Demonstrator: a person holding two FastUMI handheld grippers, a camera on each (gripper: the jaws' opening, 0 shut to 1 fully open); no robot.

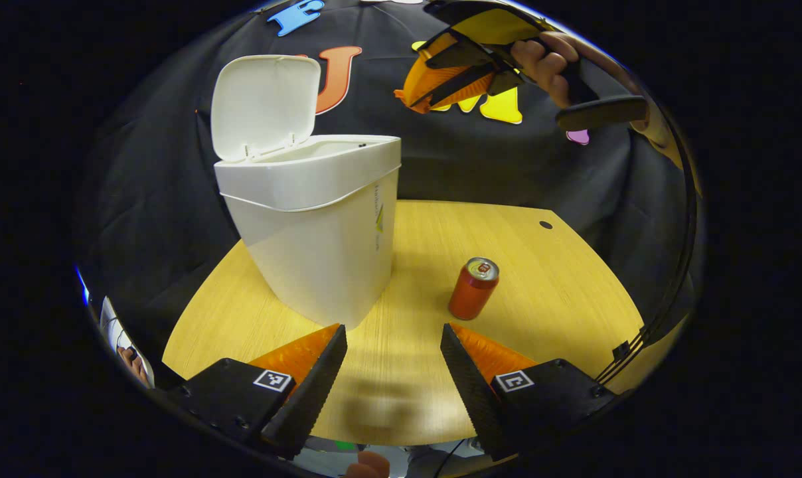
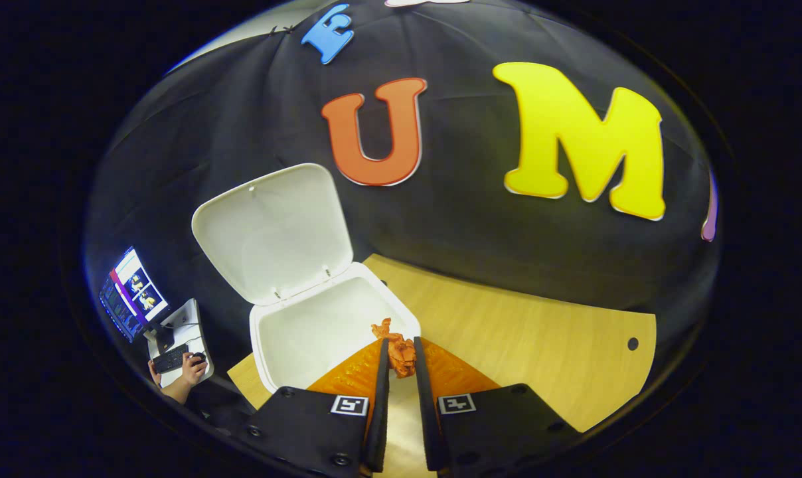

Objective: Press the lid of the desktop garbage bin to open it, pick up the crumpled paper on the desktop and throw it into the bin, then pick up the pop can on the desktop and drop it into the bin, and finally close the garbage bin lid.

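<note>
A light wooden table [image 1: 547, 292] with a curved edge and a small dark hole [image 1: 546, 224] near its far side carries the white garbage bin [image 1: 321, 252], lid up, and near it an upright pop can [image 1: 473, 288].

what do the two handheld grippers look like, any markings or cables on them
Both the left gripper and the right gripper have black bodies, wedge-shaped fingers with ribbed inner faces, and a small square black-and-white tag on each finger base. A thin black cable runs beside the left one.
</note>
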